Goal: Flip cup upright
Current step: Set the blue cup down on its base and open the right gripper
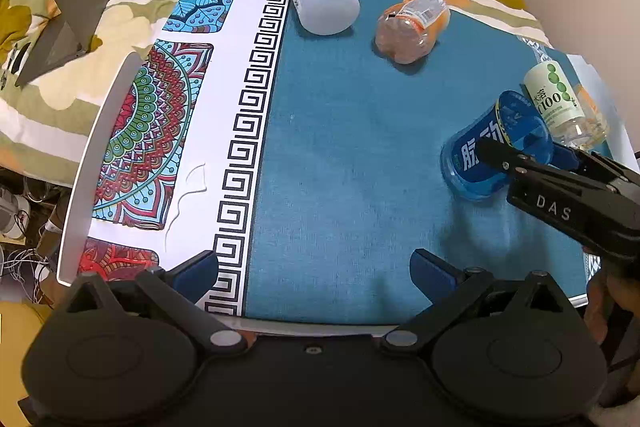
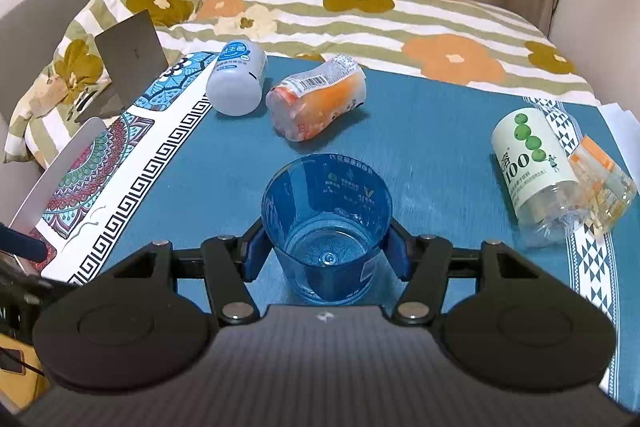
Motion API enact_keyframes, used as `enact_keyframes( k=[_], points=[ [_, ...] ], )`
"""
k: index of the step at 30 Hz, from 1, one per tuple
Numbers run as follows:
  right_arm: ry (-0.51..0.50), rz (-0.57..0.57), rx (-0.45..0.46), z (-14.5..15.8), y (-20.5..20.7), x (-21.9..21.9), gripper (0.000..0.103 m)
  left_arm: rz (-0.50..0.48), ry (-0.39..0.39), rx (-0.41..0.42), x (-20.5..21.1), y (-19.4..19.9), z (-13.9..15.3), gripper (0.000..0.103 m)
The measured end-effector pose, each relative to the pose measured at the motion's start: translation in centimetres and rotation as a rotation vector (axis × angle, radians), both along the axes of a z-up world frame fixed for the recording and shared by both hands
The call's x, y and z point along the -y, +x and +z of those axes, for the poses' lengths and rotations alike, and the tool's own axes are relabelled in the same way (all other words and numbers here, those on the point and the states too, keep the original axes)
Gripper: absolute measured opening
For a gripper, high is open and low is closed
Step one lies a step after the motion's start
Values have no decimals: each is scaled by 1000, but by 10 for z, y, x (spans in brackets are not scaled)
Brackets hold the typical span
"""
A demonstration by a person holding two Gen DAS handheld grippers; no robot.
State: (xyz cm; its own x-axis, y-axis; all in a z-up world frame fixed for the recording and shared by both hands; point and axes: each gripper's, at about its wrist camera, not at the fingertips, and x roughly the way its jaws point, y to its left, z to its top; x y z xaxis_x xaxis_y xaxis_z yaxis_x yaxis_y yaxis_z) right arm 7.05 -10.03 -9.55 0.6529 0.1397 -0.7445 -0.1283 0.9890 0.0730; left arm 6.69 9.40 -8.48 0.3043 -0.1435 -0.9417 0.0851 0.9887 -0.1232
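Observation:
A clear blue plastic cup [image 2: 326, 223] sits between the blue pads of my right gripper [image 2: 326, 251], which is shut on it; its open mouth faces up and away from the camera. In the left wrist view the same cup [image 1: 488, 155] is tilted, its base low over the blue tablecloth [image 1: 340, 147], with the right gripper [image 1: 520, 157] clamped across it. My left gripper [image 1: 316, 271] is open and empty above the table's near edge.
Other cups lie on their sides: a white one [image 2: 236, 83], an orange-labelled clear one [image 2: 316, 99], and a green-dotted one [image 2: 532, 163] against another clear orange cup [image 2: 600, 187]. An open laptop [image 2: 124, 55] rests on the flowered quilt [image 2: 400, 19] behind.

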Motion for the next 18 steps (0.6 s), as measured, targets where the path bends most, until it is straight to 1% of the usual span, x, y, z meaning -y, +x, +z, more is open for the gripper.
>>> enact_keyframes(
  k=[1,3,4,5,7,11,14,18],
  points=[
    [6,-2,-2,1,1,0,75,-3,4,4,0,-1,0,103],
    [21,-3,3,1,0,2,83,-11,15,15,2,-3,1,103],
    [25,-6,4,1,0,2,98,-14,22,19,3,-4,1,103],
    [29,-11,6,1,0,2,103,-17,29,21,3,-4,1,103],
    [36,-17,9,0,-1,3,103,-17,38,24,4,-6,1,103],
    [41,-27,-32,5,-4,7,103,-13,34,29,6,-10,10,103],
    [62,-39,-65,22,-14,16,103,-26,41,66,13,-15,28,103],
    [70,-52,-111,55,-29,32,103,-45,58,131,26,-24,56,103]
  ],
)
